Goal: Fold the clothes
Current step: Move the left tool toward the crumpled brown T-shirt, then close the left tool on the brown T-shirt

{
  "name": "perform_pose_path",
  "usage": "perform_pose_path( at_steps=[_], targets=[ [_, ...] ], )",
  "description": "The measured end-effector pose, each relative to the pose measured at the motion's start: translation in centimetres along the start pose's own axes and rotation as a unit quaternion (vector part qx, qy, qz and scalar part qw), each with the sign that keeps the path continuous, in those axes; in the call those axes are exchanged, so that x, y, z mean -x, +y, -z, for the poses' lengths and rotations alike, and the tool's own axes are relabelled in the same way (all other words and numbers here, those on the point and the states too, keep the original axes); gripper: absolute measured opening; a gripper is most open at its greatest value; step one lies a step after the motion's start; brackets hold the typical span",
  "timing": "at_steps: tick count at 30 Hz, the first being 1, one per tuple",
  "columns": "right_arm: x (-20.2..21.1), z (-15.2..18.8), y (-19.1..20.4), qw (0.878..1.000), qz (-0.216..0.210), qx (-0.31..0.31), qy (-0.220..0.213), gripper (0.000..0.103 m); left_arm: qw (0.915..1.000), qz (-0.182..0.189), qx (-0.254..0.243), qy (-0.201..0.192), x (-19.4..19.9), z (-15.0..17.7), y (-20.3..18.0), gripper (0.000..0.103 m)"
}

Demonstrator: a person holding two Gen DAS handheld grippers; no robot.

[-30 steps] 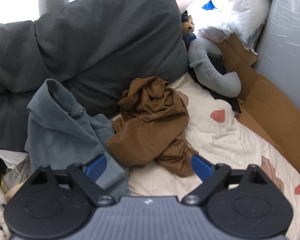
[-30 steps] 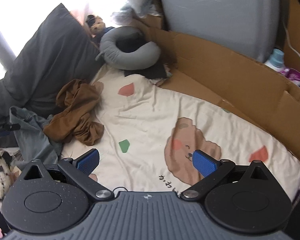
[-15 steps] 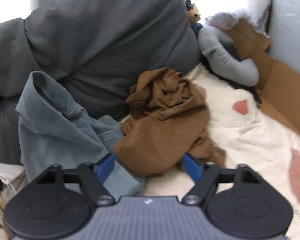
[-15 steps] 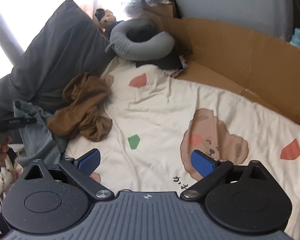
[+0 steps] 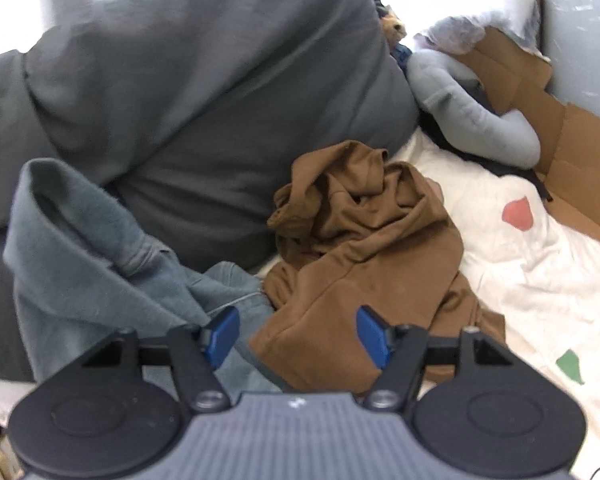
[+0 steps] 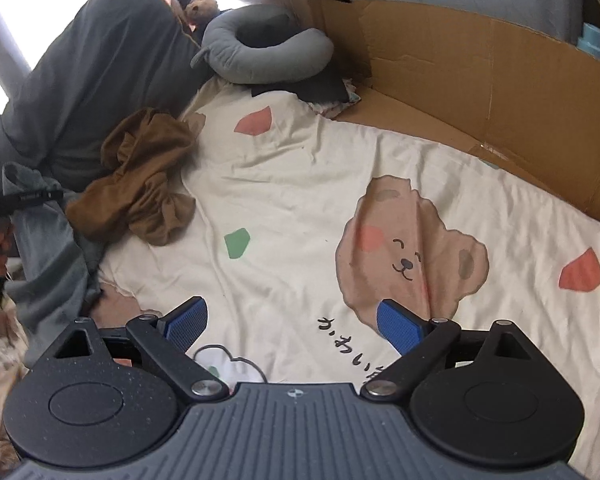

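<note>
A crumpled brown garment (image 5: 364, 248) (image 6: 140, 176) lies on the cream printed bedsheet (image 6: 300, 184) beside a dark grey pillow. A blue-grey garment (image 5: 100, 256) (image 6: 44, 256) is heaped to its left. My left gripper (image 5: 298, 334) is open, with the near hem of the brown garment lying between its blue pads; I cannot tell whether they touch it. My right gripper (image 6: 294, 326) hangs open over bare sheet near the bear print, well right of both garments, holding nothing. The left gripper's tip (image 6: 28, 198) and a hand show at the right wrist view's left edge.
A large dark grey pillow (image 5: 188, 92) backs the clothes. A grey neck pillow (image 6: 260, 56) and a small plush toy (image 6: 198, 2) sit at the bed's far end. Brown cardboard (image 6: 480, 80) lines the right side against a grey wall.
My left gripper has moved forward and right, so the brown garment's hem now sits between its pads. Its fingers have narrowed somewhat. The right gripper drifted slightly forward over the sheet.
</note>
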State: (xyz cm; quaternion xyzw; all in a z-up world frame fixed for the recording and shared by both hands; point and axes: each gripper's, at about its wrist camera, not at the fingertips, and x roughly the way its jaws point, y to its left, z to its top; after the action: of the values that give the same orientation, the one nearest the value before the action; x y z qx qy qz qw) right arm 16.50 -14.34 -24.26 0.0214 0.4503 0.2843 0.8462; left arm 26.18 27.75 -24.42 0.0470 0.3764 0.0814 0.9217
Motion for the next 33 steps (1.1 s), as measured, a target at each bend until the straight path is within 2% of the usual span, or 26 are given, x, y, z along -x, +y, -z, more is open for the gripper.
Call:
perform_pose_path(
  at_steps=[2, 8, 16, 17, 19, 21, 23, 28, 33],
  targets=[
    [-0.3, 0.2, 0.1, 1.000, 0.000, -0.001, 0.004, 0.095, 0.9998, -0.005, -0.020, 0.003, -1.1, 0.5, -0.1, 0.077],
    [-1.3, 1.0, 0.3, 1.000, -0.003, -0.006, 0.017, 0.094, 0.9992, -0.004, -0.033, 0.024, -4.3, 1.6, 0.7, 0.077],
    [-2.6, 1.9, 0.7, 0.999, -0.006, -0.010, 0.034, 0.094, 0.9966, 0.023, -0.072, 0.034, -5.8, 2.1, 1.1, 0.070],
    [-2.6, 1.9, 0.8, 0.999, -0.008, -0.009, 0.034, 0.094, 0.9960, 0.027, -0.077, 0.036, -6.0, 2.1, 1.0, 0.067],
    [-2.7, 2.0, 1.0, 0.999, -0.012, -0.007, 0.036, 0.094, 0.9950, 0.033, -0.083, 0.044, -6.3, 2.4, 0.9, 0.049],
    [-2.7, 2.1, 1.1, 0.999, -0.015, -0.007, 0.037, 0.094, 0.9942, 0.035, -0.090, 0.048, -6.3, 2.6, 0.7, 0.037],
    [-2.7, 2.1, 1.1, 0.999, -0.017, -0.006, 0.038, 0.094, 0.9929, 0.041, -0.102, 0.046, -5.9, 3.0, 0.4, 0.032],
    [-2.7, 2.4, 1.3, 0.999, -0.022, -0.002, 0.039, 0.094, 0.9897, 0.059, -0.123, 0.045, -5.0, 3.8, -0.4, 0.008],
    [-2.8, 2.6, 1.3, 0.999, -0.032, -0.008, 0.042, 0.094, 0.9899, 0.079, -0.114, 0.030, -3.4, 4.0, -1.5, 0.007]
  ],
)
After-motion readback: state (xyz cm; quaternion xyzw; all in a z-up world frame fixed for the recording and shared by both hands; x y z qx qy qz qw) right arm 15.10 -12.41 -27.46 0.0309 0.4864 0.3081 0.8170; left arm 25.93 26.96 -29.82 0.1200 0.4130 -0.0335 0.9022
